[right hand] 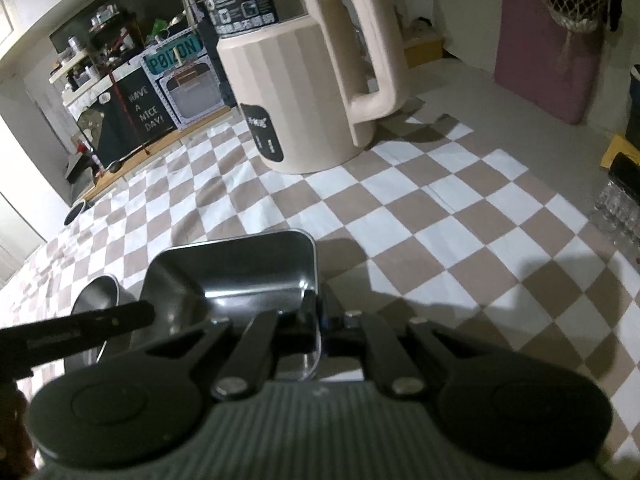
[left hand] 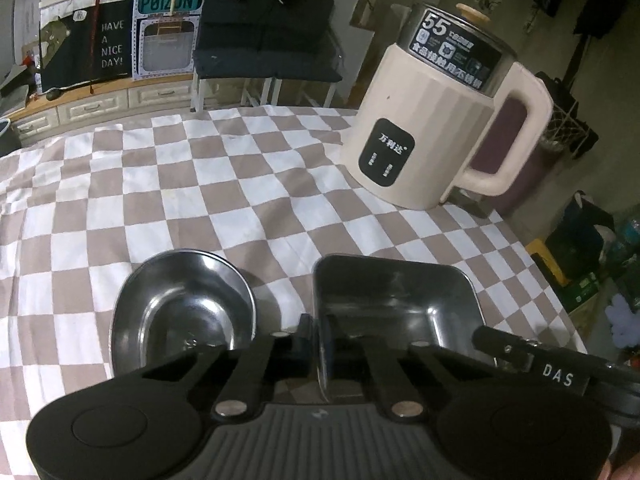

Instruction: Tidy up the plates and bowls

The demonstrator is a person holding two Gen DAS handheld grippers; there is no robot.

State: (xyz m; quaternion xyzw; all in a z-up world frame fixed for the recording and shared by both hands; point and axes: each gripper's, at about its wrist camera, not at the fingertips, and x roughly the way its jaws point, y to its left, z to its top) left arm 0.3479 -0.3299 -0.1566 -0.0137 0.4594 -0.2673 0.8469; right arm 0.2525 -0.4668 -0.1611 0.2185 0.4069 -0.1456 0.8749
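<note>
A rectangular steel tray [left hand: 400, 296] lies on the checkered cloth, with a round steel bowl [left hand: 184, 304] just left of it. My left gripper [left hand: 318, 336] is shut on the tray's left wall, one pad inside and one outside. In the right wrist view the same tray [right hand: 240, 272] sits ahead to the left, and my right gripper [right hand: 318, 320] is shut on its right wall. The bowl [right hand: 96, 296] is partly hidden there behind the left gripper's dark finger [right hand: 100, 322]. A finger [left hand: 492, 340] of the right gripper shows at the tray's near right corner.
A tall cream electric kettle [left hand: 432, 120] with a big handle stands on the cloth [left hand: 200, 200] beyond the tray, also in the right wrist view as the kettle [right hand: 296, 100]. The table's edge runs close on the right, with boxes on the floor [left hand: 576, 248] below. Shelves and drawers stand behind.
</note>
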